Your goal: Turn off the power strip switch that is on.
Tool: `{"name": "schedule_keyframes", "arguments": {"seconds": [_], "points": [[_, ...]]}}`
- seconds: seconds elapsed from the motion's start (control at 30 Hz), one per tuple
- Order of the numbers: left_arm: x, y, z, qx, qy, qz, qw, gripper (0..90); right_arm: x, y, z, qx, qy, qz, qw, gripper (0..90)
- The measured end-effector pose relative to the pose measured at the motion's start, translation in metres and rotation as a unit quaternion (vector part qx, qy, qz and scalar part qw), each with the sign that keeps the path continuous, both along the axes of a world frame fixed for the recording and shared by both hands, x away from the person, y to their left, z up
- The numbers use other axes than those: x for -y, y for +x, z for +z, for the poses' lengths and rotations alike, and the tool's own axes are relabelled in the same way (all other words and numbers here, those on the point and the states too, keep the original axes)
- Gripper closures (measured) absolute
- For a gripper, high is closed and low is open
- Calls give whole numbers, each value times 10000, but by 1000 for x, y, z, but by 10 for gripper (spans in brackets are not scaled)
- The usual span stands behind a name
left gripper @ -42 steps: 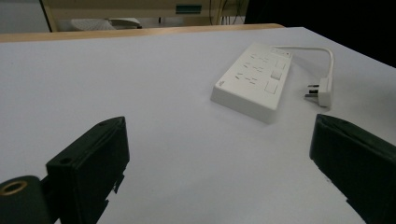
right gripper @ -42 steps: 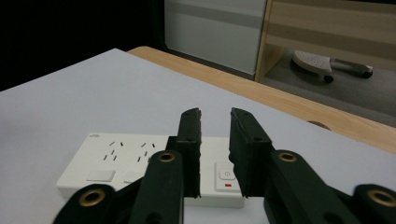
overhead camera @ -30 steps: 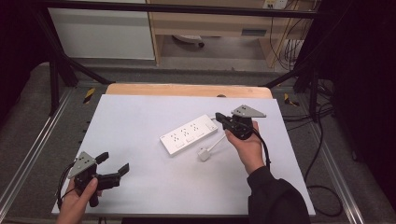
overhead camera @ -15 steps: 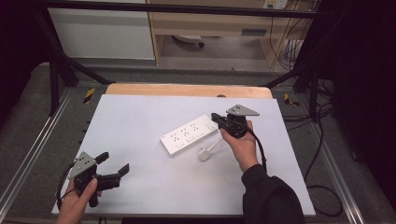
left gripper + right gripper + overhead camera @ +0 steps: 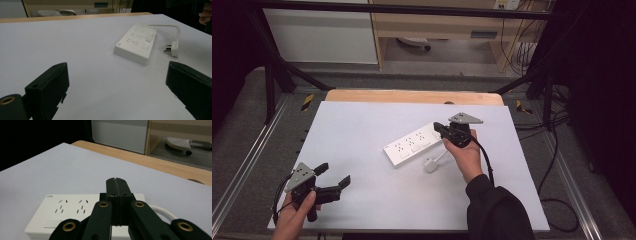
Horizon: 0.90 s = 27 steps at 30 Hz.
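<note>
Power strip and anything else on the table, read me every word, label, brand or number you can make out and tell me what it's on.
Power strip: a small dark mark is printed at one corner of its top, too small and blurred to read in the right gripper view.
The same mark in the left gripper view: also unreadable.
Plug: no text can be made out.
No other legible text.

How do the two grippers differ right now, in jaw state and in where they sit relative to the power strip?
The left gripper has its jaws spread wide with nothing between them; the right gripper has its jaws pressed together, also holding nothing. The left gripper sits at the near left of the table, well away from the power strip; the right gripper is at the strip's cable end, its tips over it. Both are black, hand-held, and carry a grey plate.
</note>
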<state>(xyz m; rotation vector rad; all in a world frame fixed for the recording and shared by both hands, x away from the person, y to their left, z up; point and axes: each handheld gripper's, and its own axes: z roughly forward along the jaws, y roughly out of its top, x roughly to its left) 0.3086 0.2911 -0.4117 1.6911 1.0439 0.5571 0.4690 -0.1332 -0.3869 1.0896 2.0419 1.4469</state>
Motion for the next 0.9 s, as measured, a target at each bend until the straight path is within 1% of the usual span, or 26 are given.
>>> {"name": "schedule_keyframes", "arguments": {"seconds": [0.43, 0.8, 0.9], "points": [[1, -1, 0, 41, 86, -1, 10000, 47, -13, 0, -9, -95, -91, 106, 9999, 900], [0, -1, 0, 40, 86, -4, 10000, 47, -19, 1, -13, -140, -140, 176, 9996, 900], [1, -1, 0, 41, 88, -1, 10000, 47, -21, 0, -15, -186, -173, 197, 9995, 900]]}}
